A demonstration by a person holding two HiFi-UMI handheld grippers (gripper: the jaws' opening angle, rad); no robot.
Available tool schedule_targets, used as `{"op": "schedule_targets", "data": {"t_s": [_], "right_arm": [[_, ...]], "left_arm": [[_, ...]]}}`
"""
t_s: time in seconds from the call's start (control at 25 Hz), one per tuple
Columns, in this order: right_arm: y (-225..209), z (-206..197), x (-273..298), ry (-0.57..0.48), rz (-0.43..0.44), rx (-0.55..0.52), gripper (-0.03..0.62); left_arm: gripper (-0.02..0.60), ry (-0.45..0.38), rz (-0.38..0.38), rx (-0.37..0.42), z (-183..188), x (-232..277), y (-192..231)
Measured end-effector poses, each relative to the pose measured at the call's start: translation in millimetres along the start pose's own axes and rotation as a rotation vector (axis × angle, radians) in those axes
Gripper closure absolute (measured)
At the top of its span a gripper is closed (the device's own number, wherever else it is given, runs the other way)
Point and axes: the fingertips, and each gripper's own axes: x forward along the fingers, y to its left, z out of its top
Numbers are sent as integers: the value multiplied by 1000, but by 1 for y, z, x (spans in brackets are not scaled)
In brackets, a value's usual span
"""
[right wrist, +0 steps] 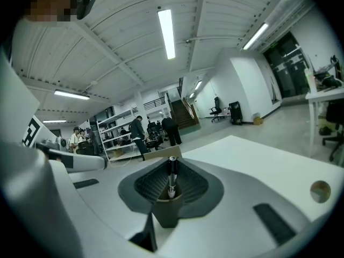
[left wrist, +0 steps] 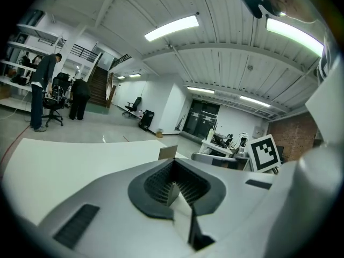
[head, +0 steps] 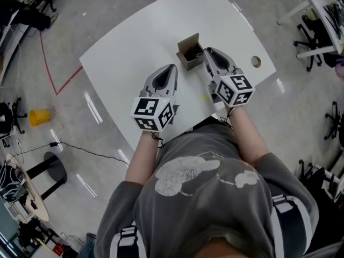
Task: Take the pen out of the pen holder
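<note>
Pen (right wrist: 171,175) stands upright between the jaws of the right tool (right wrist: 171,191), which are closed on it. Its lower end is hidden, so I cannot tell whether it is clear of the holder (head: 189,51). The holder is an open brown box on the white desk (head: 129,52), right of centre and well in from every edge. In the head view the right tool's tip is at the holder's right rim. The left tool (head: 172,67) is just left of the holder and apart from it, jaws shut together with nothing between. Desk left of and beyond the holder is open up to the curved far edge. A round hole (head: 256,61) lies near the right edge, well apart from the holder.
</note>
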Motion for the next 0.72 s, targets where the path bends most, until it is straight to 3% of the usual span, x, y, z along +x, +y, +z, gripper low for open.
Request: {"op": "schedule_targets", "data": {"t_s": [0.48,0.72], "right_arm": [[53,15,-76,-155,-91,-29,540],[64,0,-116,-145,-133,-33,540]], "left_arm": [[574,-29,-82,31,-7,-74,-26],[574,-33,-124,21,-15,-95,-42]]}}
